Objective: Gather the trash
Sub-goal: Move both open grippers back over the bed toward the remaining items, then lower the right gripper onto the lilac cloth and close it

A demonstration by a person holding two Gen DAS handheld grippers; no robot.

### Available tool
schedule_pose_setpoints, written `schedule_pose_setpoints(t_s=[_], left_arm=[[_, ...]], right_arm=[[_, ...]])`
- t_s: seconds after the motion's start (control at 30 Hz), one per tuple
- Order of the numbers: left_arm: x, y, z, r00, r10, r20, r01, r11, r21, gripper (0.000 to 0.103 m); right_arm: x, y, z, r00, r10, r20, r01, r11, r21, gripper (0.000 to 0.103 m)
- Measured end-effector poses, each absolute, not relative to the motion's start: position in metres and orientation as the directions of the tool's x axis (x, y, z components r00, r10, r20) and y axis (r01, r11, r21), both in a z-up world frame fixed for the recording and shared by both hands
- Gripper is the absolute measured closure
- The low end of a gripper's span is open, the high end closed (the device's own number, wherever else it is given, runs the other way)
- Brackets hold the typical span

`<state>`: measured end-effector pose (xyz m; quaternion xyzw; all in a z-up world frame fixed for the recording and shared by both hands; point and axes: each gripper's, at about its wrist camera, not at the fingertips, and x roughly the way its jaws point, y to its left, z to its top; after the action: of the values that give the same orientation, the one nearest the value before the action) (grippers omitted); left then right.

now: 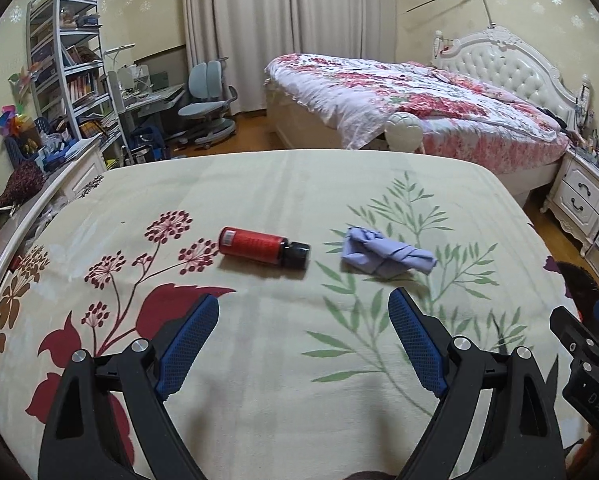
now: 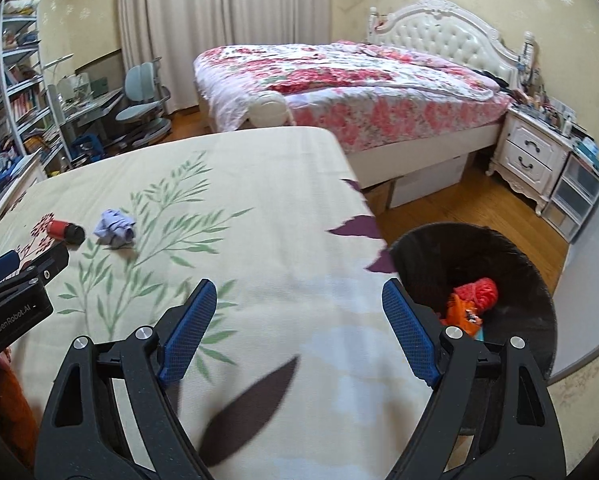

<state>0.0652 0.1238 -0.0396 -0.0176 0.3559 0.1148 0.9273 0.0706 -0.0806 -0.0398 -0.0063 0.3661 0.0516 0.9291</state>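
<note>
Left gripper (image 1: 303, 312): jaws spread wide, nothing held between them. It is angled down over the surface (image 1: 259, 184), which is covered by a cream cloth printed with red flowers and green leaves.

Right gripper (image 2: 295, 304): jaws likewise wide apart and empty, held over the near right part of the same surface (image 2: 283, 184), beside the bin.

Two trash items are seen on the cloth, ahead of the left gripper:
- red bottle (image 1: 261, 246) with a black cap, lying on its side, cap pointing right; also seen in the right wrist view (image 2: 64, 229).
- crumpled lilac paper wad (image 1: 383, 253), just right of the bottle and apart from it; also seen in the right wrist view (image 2: 114, 228).

Neither item is touched by either gripper.

A black bin (image 2: 535, 280) is seen standing on the wood floor at the right edge of the surface, with red and orange trash (image 2: 473, 300) already inside.

In the background, a bed (image 1: 399, 96) with a floral cover and a bookshelf (image 1: 71, 60) at the left are visible.
</note>
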Motion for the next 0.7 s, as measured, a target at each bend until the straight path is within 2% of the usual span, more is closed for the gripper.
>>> schedule_pose_setpoints(t_s=[0.4,0.7], left_arm=[[0.063,0.194,-0.048,0.668,0.280,-0.689,-0.346,0.937,0.044,0.017],[0.065,0.218,-0.049,0.653,0.299,-0.696,-0.377,0.925,0.044,0.017]], right_arm=[[0.091,-0.001,-0.045,0.678,0.198,-0.708,-0.256,0.966,0.024,0.020],[0.114,0.048,-0.043,0.660,0.231,-0.714,-0.318,0.948,0.012,0.020]])
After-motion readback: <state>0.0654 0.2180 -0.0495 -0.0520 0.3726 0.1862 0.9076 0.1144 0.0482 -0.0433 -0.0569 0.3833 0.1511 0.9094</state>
